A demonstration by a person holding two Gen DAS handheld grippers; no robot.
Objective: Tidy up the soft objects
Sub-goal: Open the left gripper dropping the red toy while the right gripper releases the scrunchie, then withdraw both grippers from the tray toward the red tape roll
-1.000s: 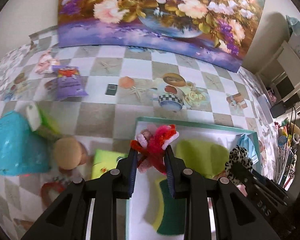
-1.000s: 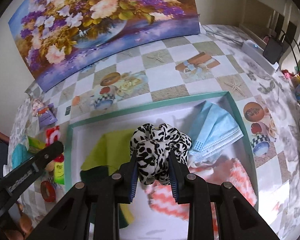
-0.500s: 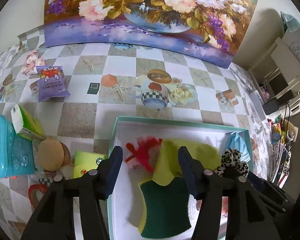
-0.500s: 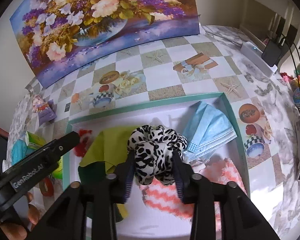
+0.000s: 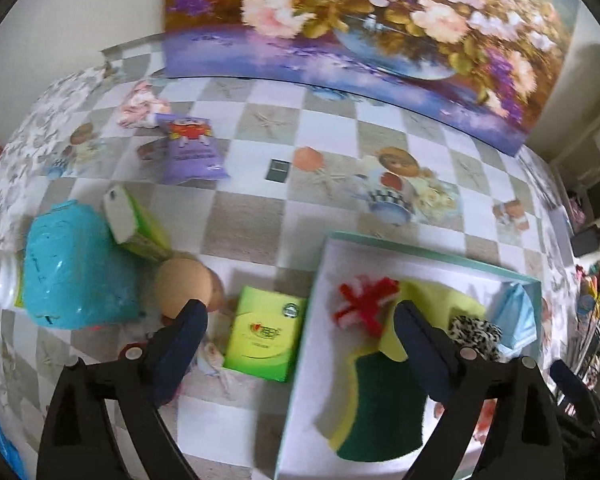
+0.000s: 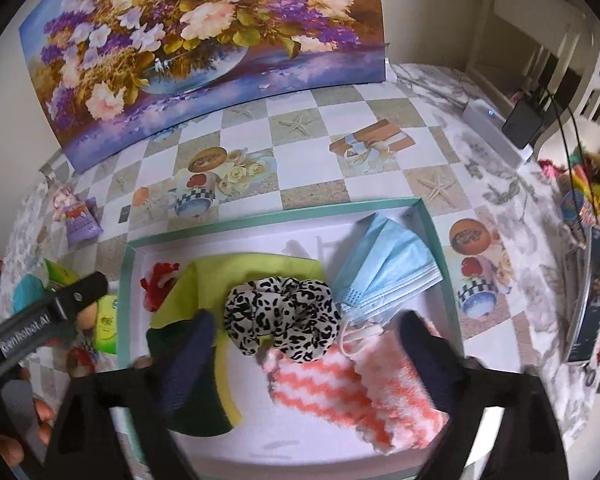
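Right wrist view: both drops look done, I'm between picks.

My right gripper has just been opening and stands wide, the leopard scrunchie loose between its jaws in the teal tray, beside the blue mask and striped cloth. My left gripper has also just spread, nothing gripped; the red pipe-cleaner toy lies in the tray ahead. Next, I judge, I must lift clear and seek another soft item; the green box and teal container crowd the left.
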